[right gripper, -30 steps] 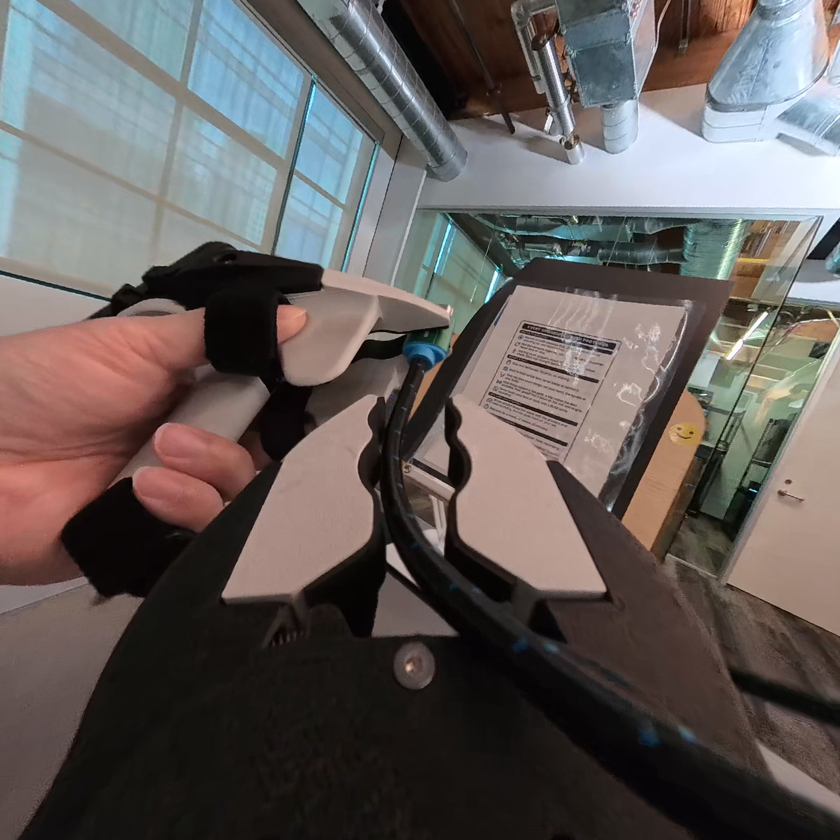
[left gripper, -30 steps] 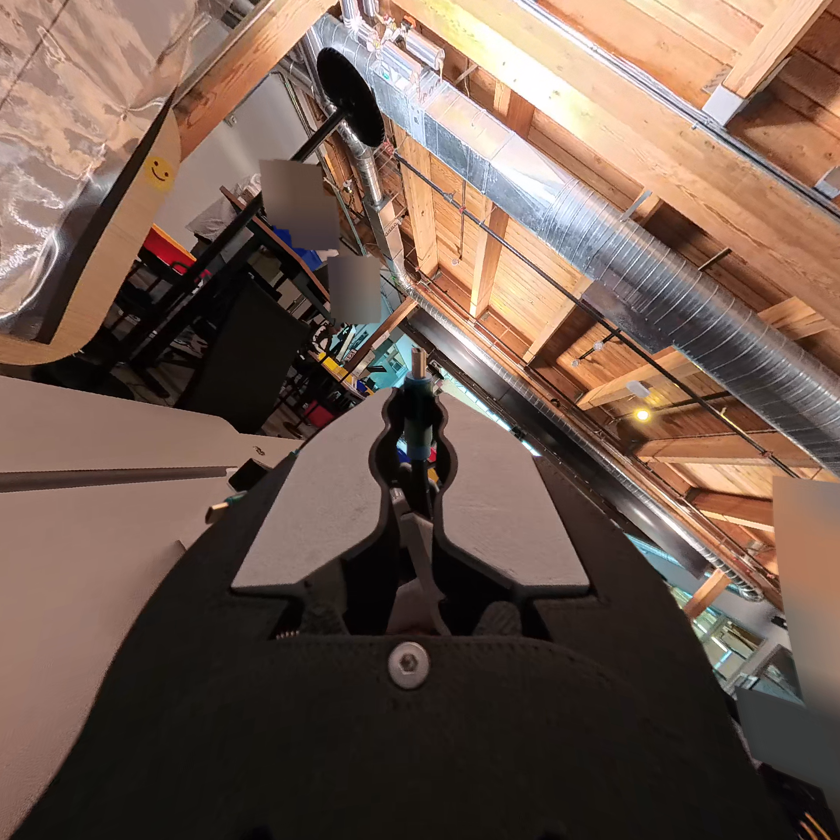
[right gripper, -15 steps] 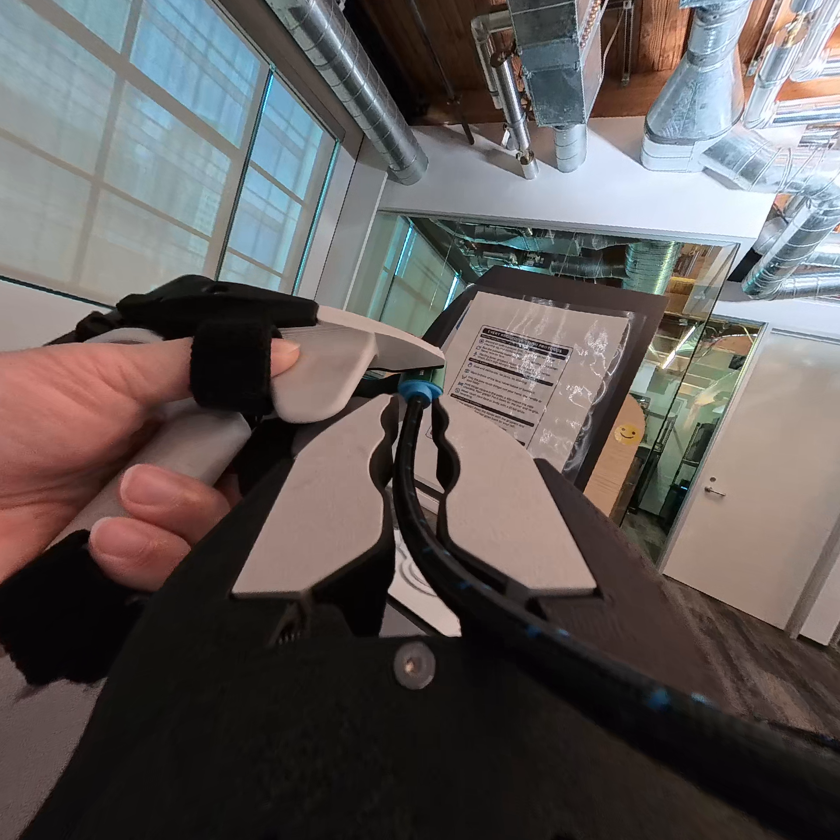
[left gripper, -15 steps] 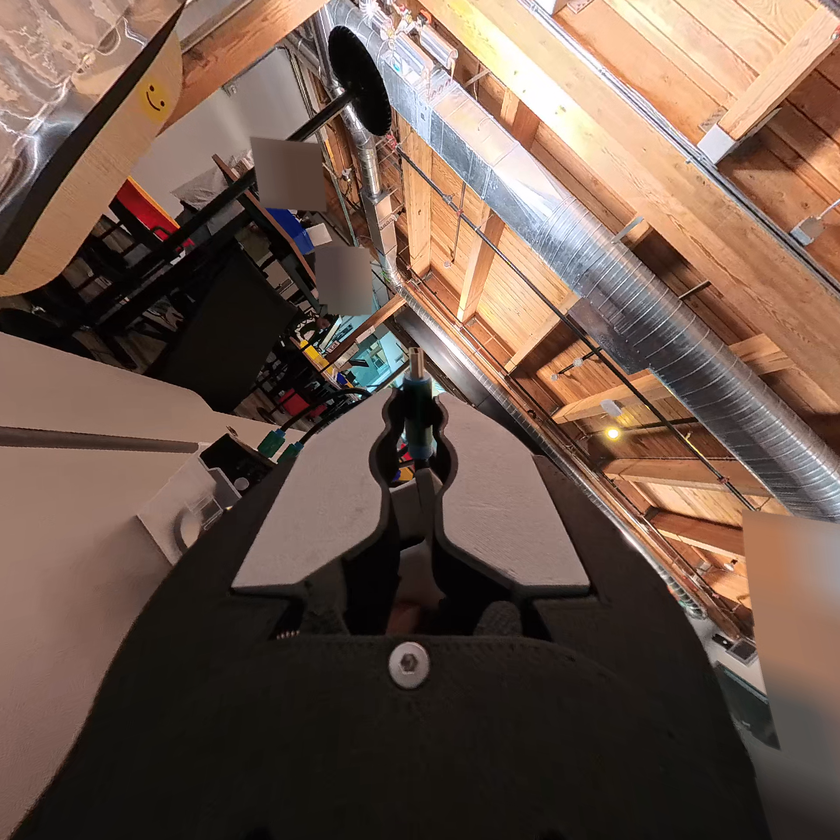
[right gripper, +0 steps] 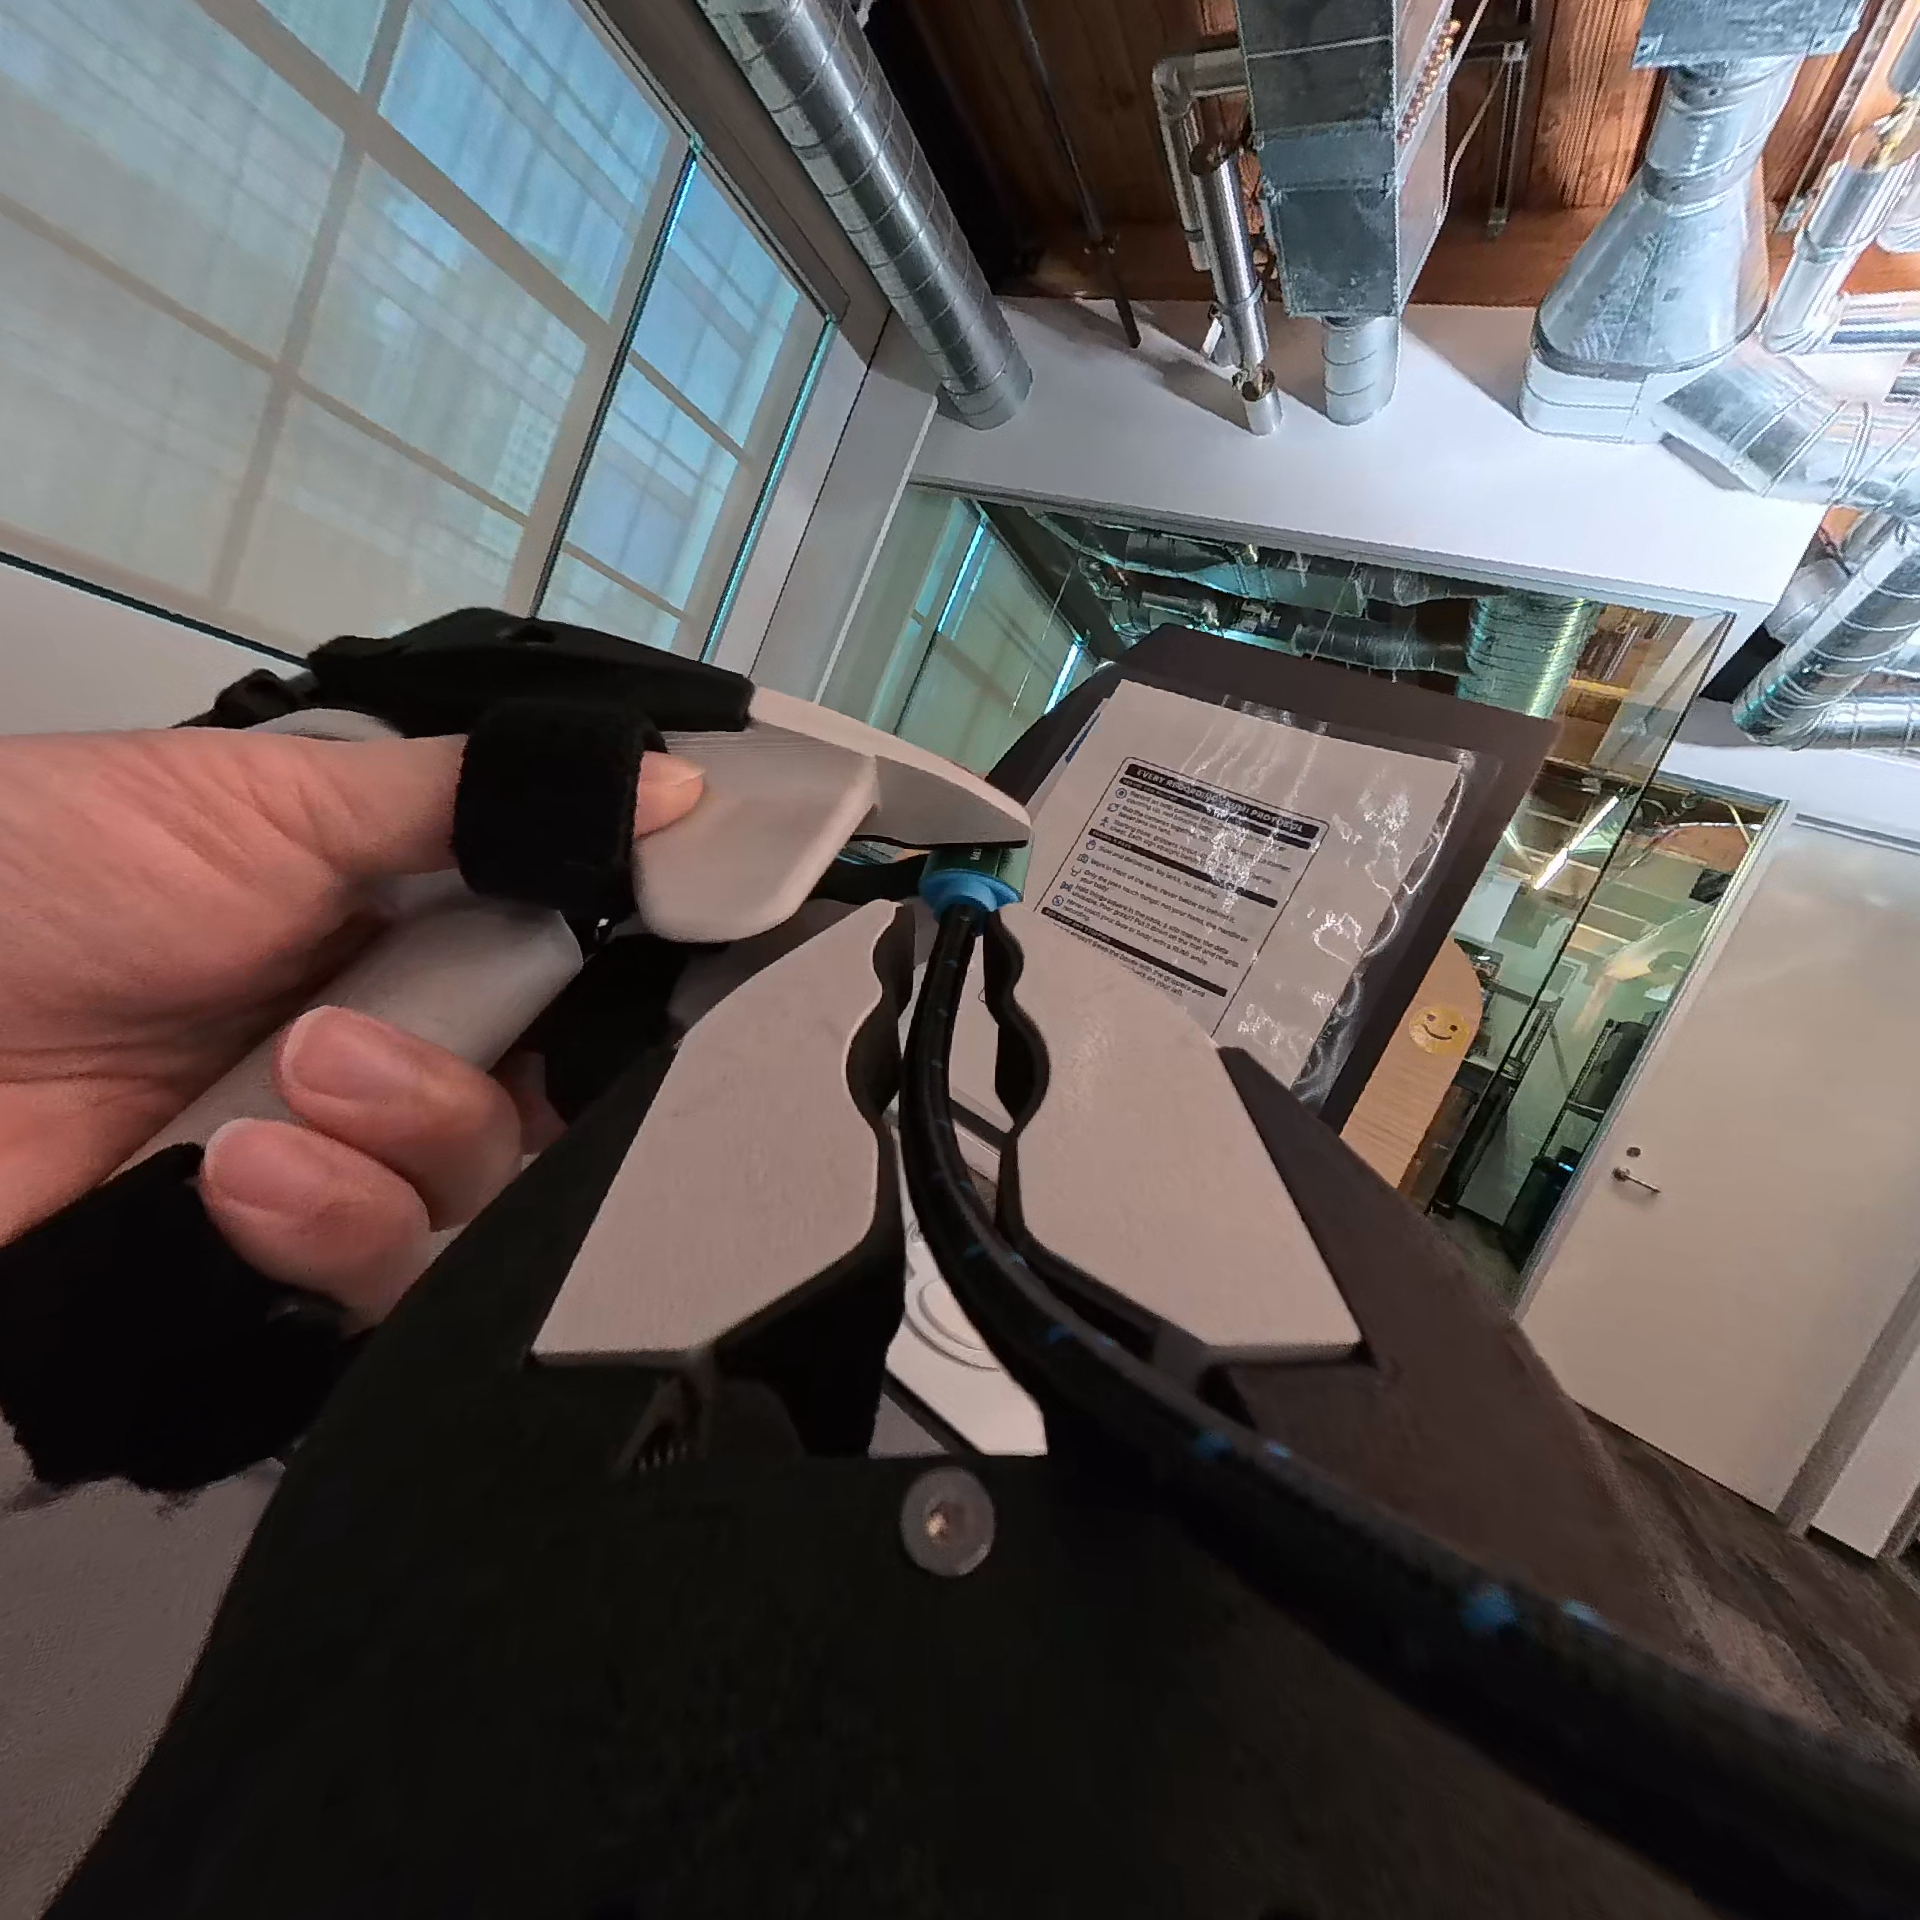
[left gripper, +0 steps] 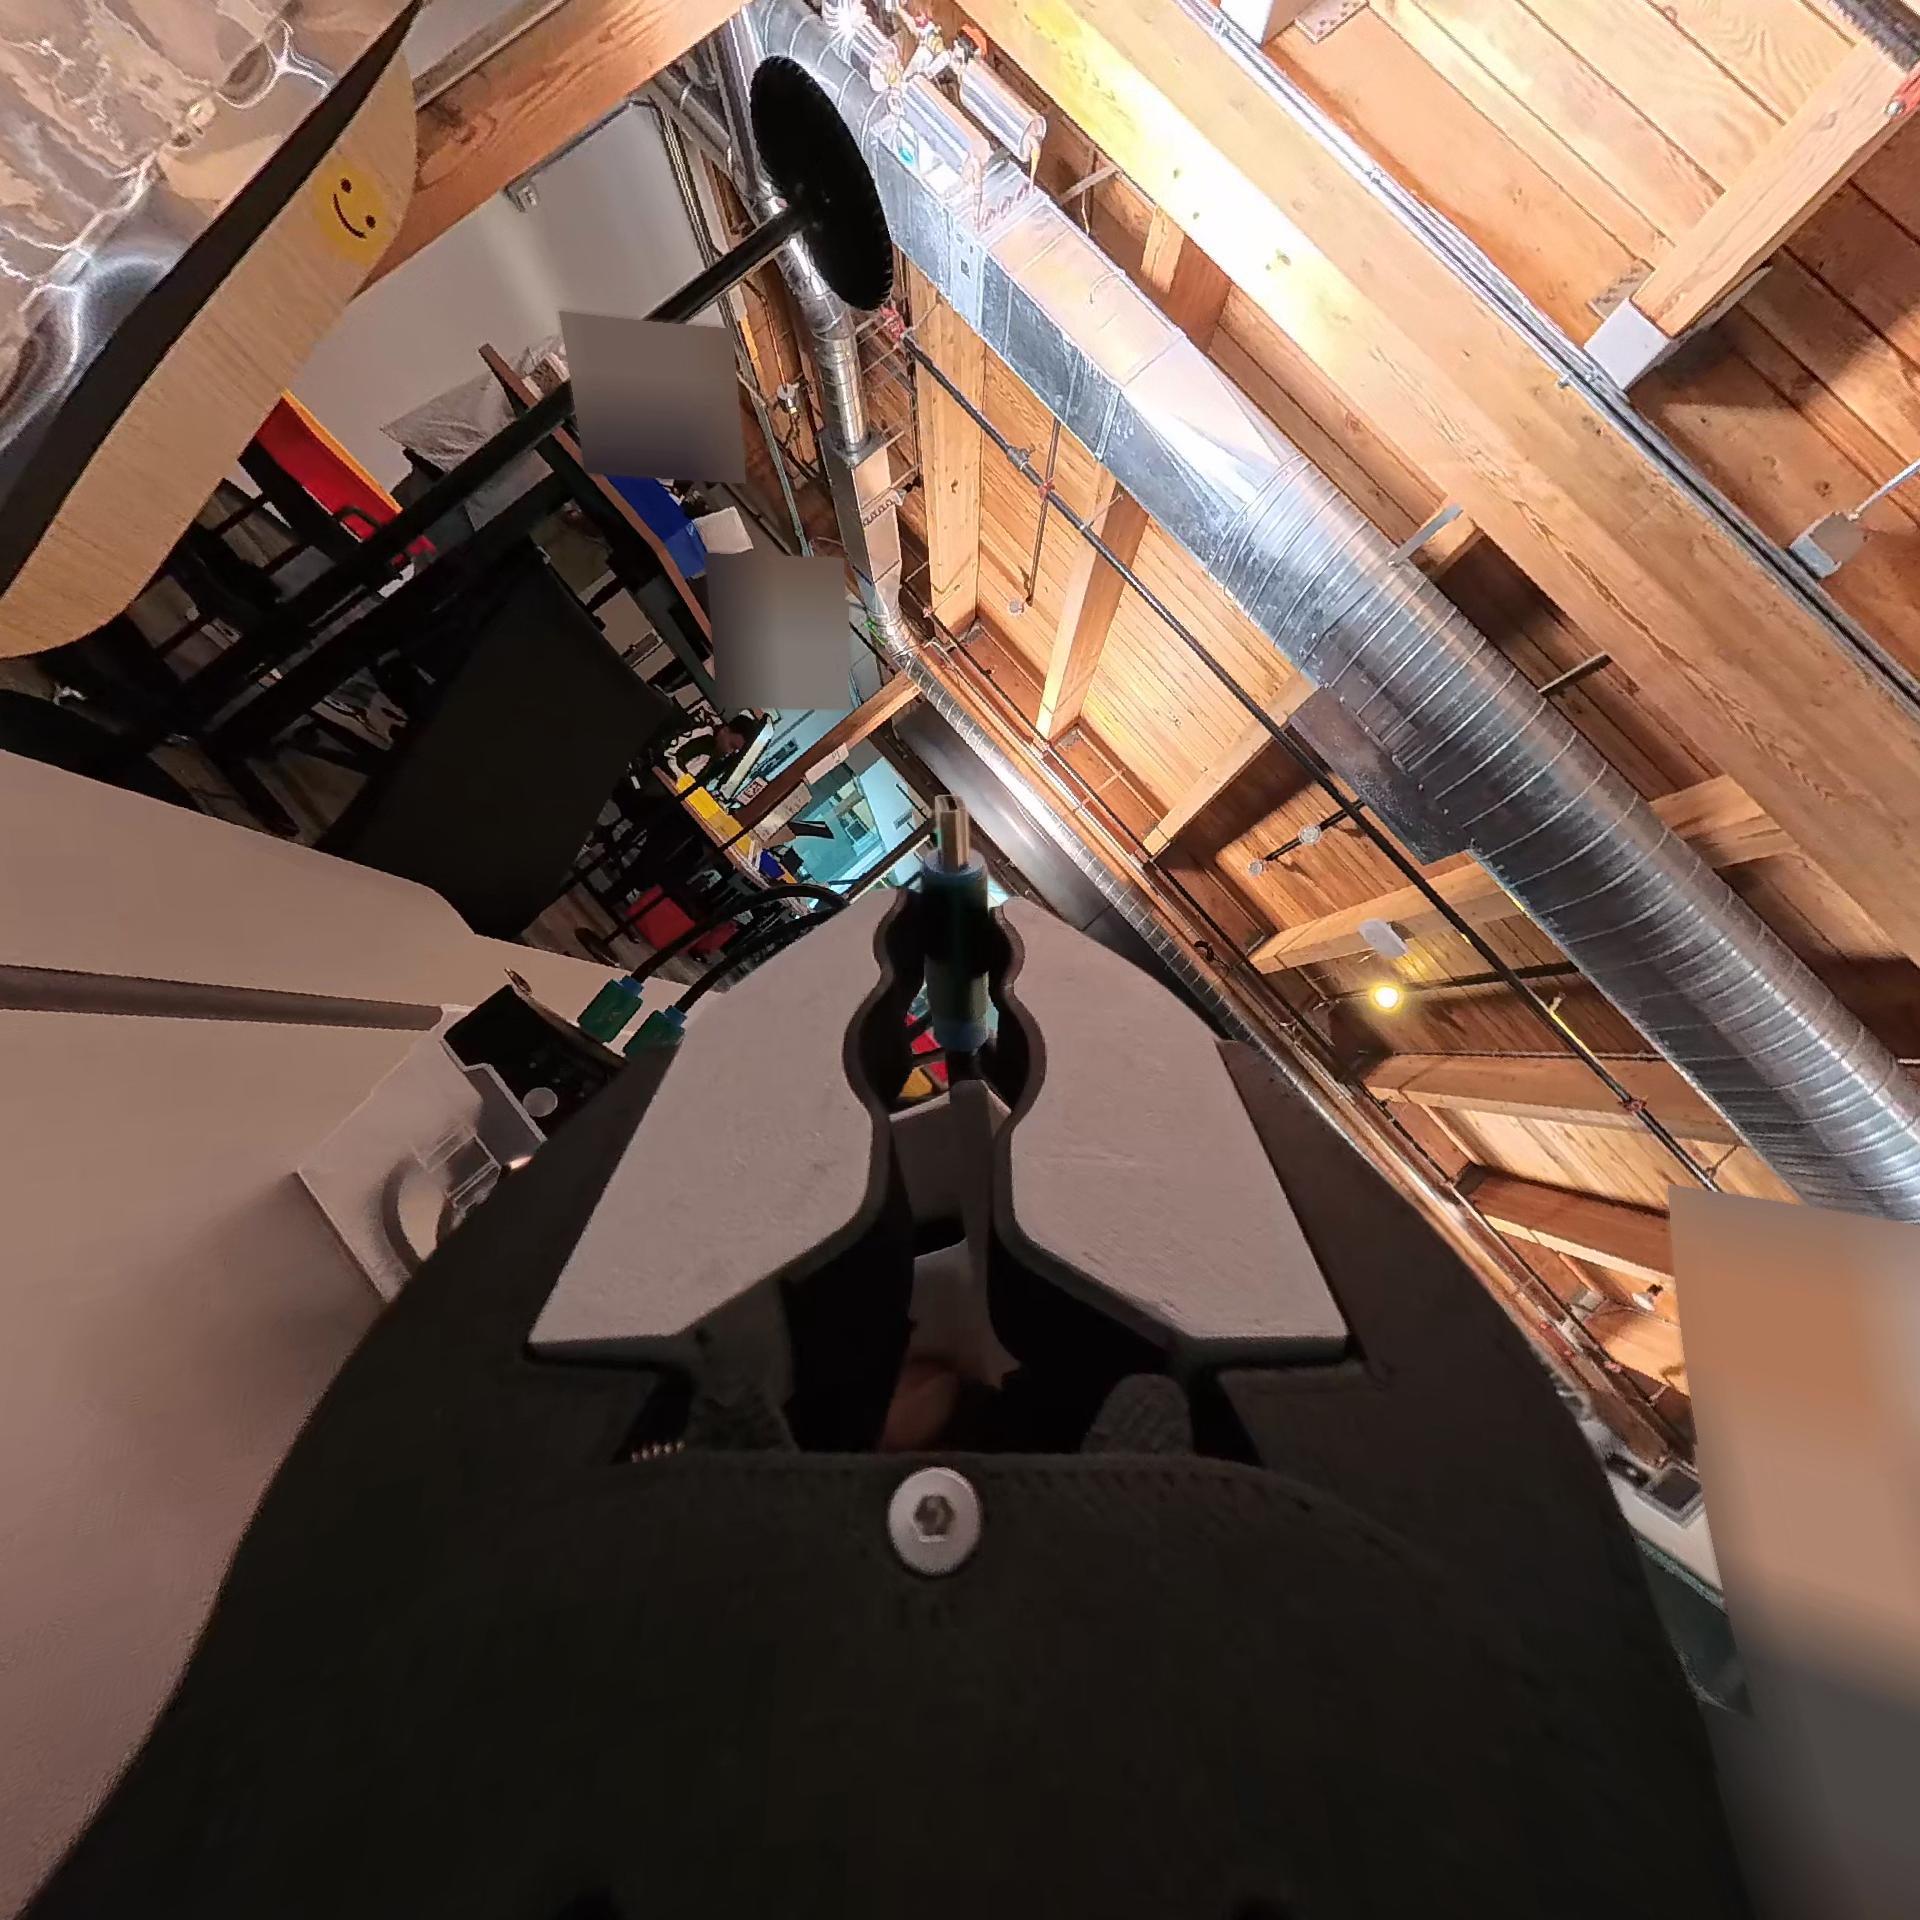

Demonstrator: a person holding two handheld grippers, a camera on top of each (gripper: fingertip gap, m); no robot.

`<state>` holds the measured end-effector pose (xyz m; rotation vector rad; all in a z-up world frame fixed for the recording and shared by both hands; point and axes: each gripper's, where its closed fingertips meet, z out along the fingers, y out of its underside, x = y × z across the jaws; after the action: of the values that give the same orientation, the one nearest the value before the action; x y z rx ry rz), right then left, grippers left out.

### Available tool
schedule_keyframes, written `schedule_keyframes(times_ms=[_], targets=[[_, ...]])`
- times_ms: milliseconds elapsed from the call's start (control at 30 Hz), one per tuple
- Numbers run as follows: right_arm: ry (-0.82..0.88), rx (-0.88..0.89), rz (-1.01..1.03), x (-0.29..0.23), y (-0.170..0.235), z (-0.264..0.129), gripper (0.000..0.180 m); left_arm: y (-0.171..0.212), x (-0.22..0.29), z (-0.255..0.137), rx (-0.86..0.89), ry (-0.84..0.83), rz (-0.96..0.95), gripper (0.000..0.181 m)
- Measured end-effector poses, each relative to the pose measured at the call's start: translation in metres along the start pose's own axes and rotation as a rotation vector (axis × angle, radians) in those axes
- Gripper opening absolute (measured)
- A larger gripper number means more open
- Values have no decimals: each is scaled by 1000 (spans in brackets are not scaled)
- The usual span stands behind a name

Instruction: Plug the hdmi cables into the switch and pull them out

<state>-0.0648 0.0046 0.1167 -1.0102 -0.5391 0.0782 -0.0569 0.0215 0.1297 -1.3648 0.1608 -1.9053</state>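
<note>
Left gripper (left gripper: 954,971): clamped on plug (left gripper: 956,935), metal tip pointing straight ahead along my fingers; switch (left gripper: 525,1049) low to its left; right gripper (right gripper: 951,971): slightly apart, loose around cable (right gripper: 935,1091).

Both my wrist feeds are sharp, no motion blur. Strong fisheye bending at the edges. On the left feed a warm ceiling lamp (left gripper: 1385,996) lights the wooden ceiling (left gripper: 1558,312) orange, with glare on the silver duct (left gripper: 1455,675); my gripper body sits in dark shadow. On the right feed cool daylight pours through the windows (right gripper: 364,312), and the plastic-covered sheet (right gripper: 1299,883) shows reflections
</note>
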Motion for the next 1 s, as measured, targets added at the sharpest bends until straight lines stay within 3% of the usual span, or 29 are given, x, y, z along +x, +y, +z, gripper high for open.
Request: schedule_keyframes(times_ms=[567, 900, 1000], targets=[[25, -5, -11, 4, 0, -3, 9, 1, 2, 0, 41, 3, -10, 11], [-75, -25, 116, 8, 0, -3, 9, 0, 3, 1, 16, 0, 29, 11], [-124, -15, 210, 15, -7, -4, 9, -21, 6, -5, 34, -2, 120, 28]])
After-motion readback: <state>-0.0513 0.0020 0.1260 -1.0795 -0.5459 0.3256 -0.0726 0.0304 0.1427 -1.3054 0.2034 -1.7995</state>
